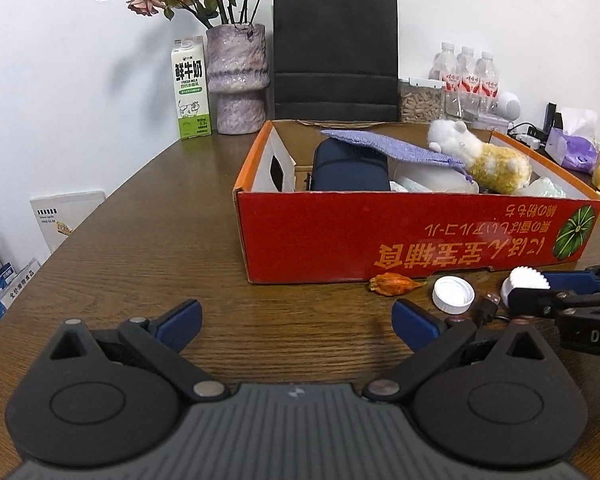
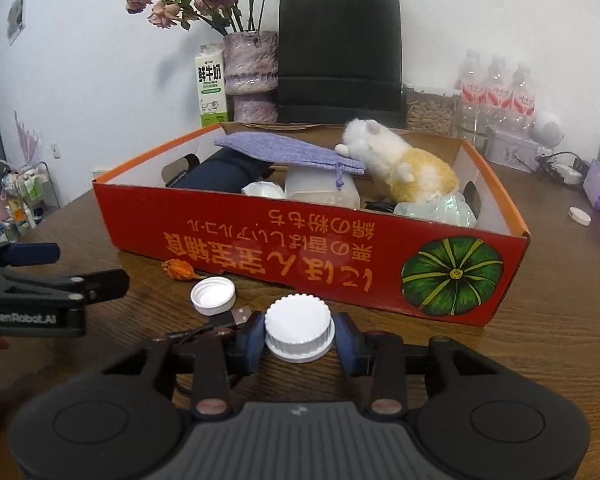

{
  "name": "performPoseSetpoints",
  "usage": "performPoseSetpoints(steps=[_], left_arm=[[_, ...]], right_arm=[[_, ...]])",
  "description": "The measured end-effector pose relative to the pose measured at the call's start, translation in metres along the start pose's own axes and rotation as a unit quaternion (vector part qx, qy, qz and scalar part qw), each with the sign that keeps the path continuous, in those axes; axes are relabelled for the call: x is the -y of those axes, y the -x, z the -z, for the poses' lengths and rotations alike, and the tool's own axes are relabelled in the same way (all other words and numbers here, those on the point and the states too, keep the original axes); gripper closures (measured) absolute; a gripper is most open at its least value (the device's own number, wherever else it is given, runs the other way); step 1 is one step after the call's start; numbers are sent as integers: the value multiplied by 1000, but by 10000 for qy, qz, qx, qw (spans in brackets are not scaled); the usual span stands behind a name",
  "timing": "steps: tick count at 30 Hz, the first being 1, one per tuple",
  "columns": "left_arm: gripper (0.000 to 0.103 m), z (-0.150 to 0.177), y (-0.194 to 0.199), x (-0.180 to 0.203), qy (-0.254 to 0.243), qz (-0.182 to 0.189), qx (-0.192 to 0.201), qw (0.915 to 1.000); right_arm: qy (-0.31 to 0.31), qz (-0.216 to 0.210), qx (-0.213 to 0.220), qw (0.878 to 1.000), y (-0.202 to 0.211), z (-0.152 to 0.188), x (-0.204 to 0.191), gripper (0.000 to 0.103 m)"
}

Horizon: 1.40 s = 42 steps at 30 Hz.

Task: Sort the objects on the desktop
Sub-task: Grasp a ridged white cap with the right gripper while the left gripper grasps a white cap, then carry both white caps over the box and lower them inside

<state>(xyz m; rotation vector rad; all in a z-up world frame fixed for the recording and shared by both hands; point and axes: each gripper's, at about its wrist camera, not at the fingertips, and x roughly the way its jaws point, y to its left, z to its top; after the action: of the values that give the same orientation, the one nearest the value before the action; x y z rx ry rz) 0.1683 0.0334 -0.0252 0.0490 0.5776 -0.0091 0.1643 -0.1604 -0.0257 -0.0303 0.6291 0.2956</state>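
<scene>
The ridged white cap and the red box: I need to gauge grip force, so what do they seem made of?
Ridged white cap: apparently hard plastic, with moulded ribs and a smooth matte top. Red box: printed cardboard, with folded corners and a brown raw inner wall.

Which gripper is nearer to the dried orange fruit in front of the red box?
The left gripper: the dried orange fruit lies just ahead of its open jaws, slightly to their right. The right gripper, shut on the ribbed white cap, sits further off, beyond the upturned cap.

A dark wood-grain table [image 1: 148, 240] stands against a plain white wall [image 1: 60, 60]
</scene>
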Motion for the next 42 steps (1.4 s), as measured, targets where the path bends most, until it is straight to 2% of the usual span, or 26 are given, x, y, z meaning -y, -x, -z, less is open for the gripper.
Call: performPoseSetpoints(steps=[6, 13, 21, 23, 24, 28, 30, 32, 38, 42], left_arm=[[0, -1, 5, 12, -7, 108, 217, 9997], [12, -8, -3, 48, -142, 415, 71, 9990], [27, -19, -19, 75, -113, 455, -196, 9987], [38, -20, -23, 78, -115, 408, -275, 9987], [38, -19, -25, 80, -106, 402, -299, 9987], [49, -17, -27, 82, -179, 285, -388, 9987], [58, -16, -26, 82, -165, 386, -407, 9983], [74, -16, -24, 82, -172, 432, -422, 9980], [74, -14, -20, 83, -157, 498, -374, 9979], [74, -14, -12, 79, -140, 522, -208, 9983]], right_arm=[[-202, 110, 102, 9997, 8, 2, 14, 66], [-307, 406, 217, 9985, 18, 6, 38, 66], [-554, 520, 250, 9968, 24, 10, 67, 66], [-615, 485, 255, 9966, 25, 10, 72, 66], [-625, 458, 259, 9967, 25, 11, 73, 66], [-565, 381, 273, 9973, 26, 11, 70, 66], [-543, 349, 283, 9975, 26, 11, 69, 66], [-556, 316, 293, 9975, 27, 12, 70, 66], [-564, 298, 314, 9975, 28, 12, 70, 66], [-542, 317, 361, 9974, 29, 12, 69, 66]])
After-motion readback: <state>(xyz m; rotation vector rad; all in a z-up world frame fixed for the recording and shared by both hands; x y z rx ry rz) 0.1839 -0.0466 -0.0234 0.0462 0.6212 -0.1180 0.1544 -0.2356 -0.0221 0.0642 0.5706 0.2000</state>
